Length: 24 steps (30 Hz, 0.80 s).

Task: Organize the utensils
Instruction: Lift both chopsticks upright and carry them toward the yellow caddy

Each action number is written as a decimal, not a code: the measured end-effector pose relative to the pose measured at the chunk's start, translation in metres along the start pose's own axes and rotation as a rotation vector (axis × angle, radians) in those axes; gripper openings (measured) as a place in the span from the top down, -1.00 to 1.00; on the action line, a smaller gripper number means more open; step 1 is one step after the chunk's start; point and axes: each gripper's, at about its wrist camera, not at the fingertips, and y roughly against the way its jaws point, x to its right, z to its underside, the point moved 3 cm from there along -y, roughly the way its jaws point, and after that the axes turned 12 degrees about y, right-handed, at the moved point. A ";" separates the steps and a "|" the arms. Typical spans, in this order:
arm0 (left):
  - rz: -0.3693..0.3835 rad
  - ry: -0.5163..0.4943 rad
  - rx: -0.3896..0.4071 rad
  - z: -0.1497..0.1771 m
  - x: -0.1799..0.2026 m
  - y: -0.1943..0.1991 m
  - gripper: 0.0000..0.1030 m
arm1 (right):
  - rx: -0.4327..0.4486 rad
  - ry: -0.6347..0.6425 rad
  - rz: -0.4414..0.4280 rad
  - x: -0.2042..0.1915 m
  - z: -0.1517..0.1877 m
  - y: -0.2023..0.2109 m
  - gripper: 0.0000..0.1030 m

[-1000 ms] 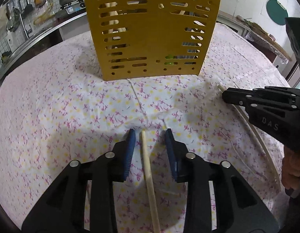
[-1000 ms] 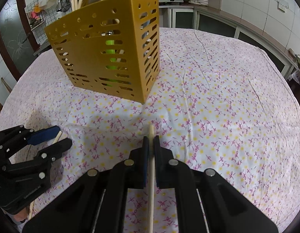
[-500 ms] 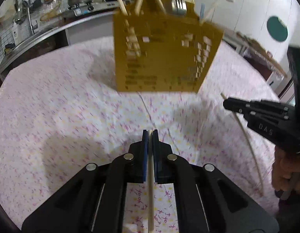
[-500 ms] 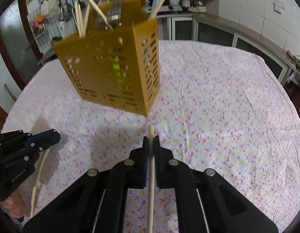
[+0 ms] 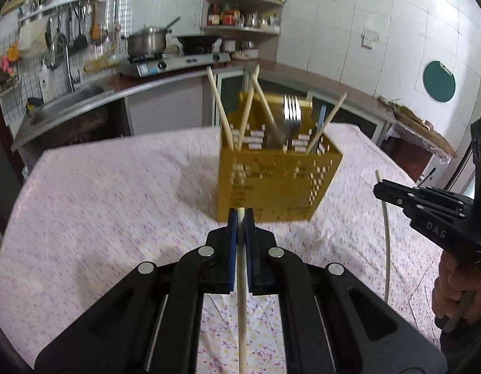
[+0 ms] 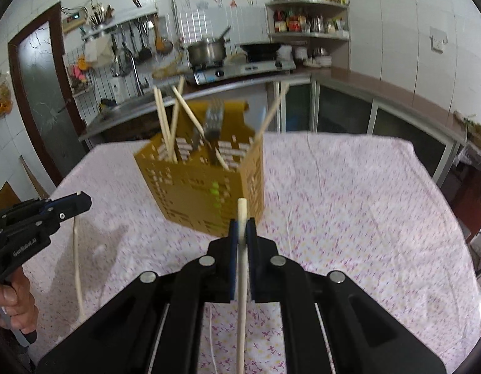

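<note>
A yellow perforated utensil caddy point(image 5: 274, 184) stands on the floral tablecloth and holds chopsticks and forks point(image 5: 291, 115). My left gripper point(image 5: 241, 215) is shut on a pale wooden chopstick point(image 5: 242, 296), lifted off the cloth in front of the caddy. In the right wrist view the caddy point(image 6: 206, 187) sits ahead to the left. My right gripper point(image 6: 242, 224) is shut on a second chopstick point(image 6: 242, 280), whose tip pokes out past the pads. Each gripper appears in the other's view, the right gripper point(image 5: 380, 190) at the right and the left gripper point(image 6: 81, 202) at the left, each with its chopstick hanging below.
The table point(image 6: 365, 218) is covered with a pink and yellow flowered cloth. A kitchen counter with a sink point(image 5: 69, 103), a stove and a pot point(image 5: 146, 43) runs behind it. A person's hand point(image 5: 455, 286) grips the right tool's handle.
The left gripper closed on the chopstick that lay between its jaws. Both grippers rose with their chopsticks, so the caddy's open top and the kitchen behind came into view.
</note>
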 end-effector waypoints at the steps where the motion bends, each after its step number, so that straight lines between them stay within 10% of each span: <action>1: -0.002 -0.005 0.016 -0.003 0.001 0.005 0.93 | 0.016 0.005 0.002 -0.001 -0.004 0.005 0.88; 24: 0.016 -0.020 0.219 -0.059 0.006 0.059 0.94 | 0.225 0.068 0.069 -0.009 -0.055 0.076 0.88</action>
